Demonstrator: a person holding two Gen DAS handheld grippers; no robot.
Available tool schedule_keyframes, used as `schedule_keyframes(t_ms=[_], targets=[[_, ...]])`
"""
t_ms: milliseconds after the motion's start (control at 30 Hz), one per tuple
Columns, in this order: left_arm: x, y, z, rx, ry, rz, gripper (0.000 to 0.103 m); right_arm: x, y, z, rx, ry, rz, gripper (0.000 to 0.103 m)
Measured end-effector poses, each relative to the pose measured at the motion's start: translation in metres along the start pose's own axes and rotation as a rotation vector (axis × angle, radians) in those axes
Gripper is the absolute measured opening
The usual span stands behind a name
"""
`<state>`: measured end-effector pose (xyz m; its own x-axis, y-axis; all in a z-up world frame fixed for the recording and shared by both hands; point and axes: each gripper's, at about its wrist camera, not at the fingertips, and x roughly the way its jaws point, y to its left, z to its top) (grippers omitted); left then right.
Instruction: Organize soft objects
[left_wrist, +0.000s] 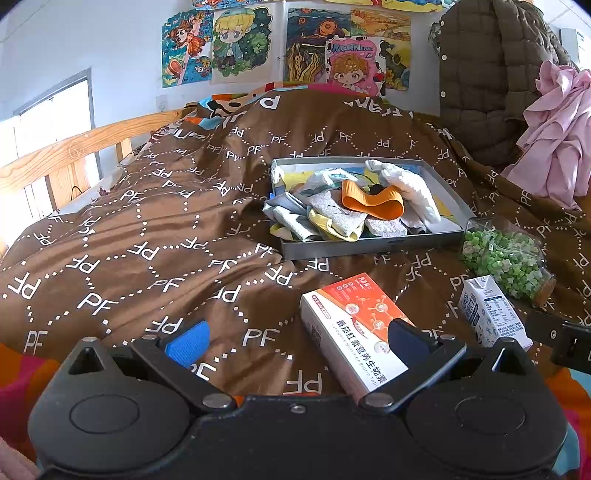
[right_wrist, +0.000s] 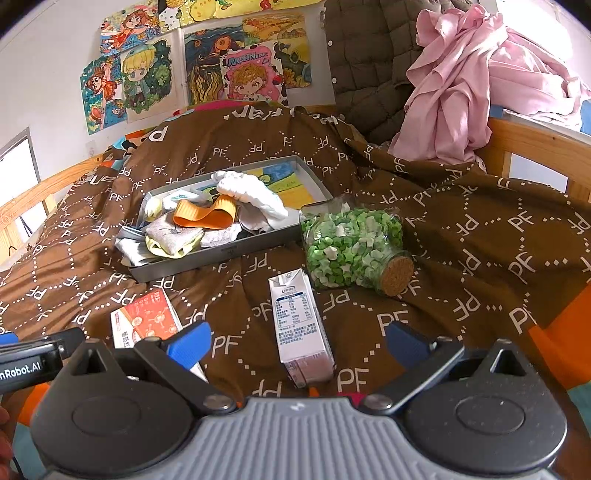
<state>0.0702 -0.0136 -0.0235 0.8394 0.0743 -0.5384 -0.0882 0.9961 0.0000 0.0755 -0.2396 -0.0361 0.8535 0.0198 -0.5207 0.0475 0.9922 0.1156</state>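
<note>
So we're hovering, both grippers wide open and empty.

Soft stuff's piled in the grey tray (left_wrist: 369, 245) on the bed; our left gripper (left_wrist: 295, 341) and right gripper (right_wrist: 297, 343) hang near the boxes, so we're probably done or reaching in next.

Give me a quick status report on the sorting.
Left gripper and right gripper open, empty. Socks and orange band piled in grey tray. Milk carton, supplement box, jar lie between.

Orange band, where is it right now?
In both views the orange band lies in the grey tray, atop the socks, beside the white sock.
</note>
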Motion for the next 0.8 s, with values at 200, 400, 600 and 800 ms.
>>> schedule_keyframes(t_ms=[200, 400, 600, 800], targets=[[0.0002, 0.0002, 0.0001, 0.000, 0.000, 0.001, 0.102, 0.0000, 0.0000, 0.0002, 0.001, 0.000, 0.000, 0.103], [0.0000, 0.0006, 0.0000, 0.000, 0.000, 0.001, 0.102, 0.0001, -0.0002, 0.0004, 0.001, 0.000, 0.000, 0.103], [-0.0003, 0.0003, 0.0001, 0.000, 0.000, 0.000, 0.102, 0.0002, 0.0008, -0.0014, -0.001, -0.002, 0.004, 0.103], [-0.0004, 0.0005, 0.0002, 0.000, 0.001, 0.000, 0.102, 0.0002, 0.0006, -0.0008, -0.001, -0.002, 0.004, 0.103]])
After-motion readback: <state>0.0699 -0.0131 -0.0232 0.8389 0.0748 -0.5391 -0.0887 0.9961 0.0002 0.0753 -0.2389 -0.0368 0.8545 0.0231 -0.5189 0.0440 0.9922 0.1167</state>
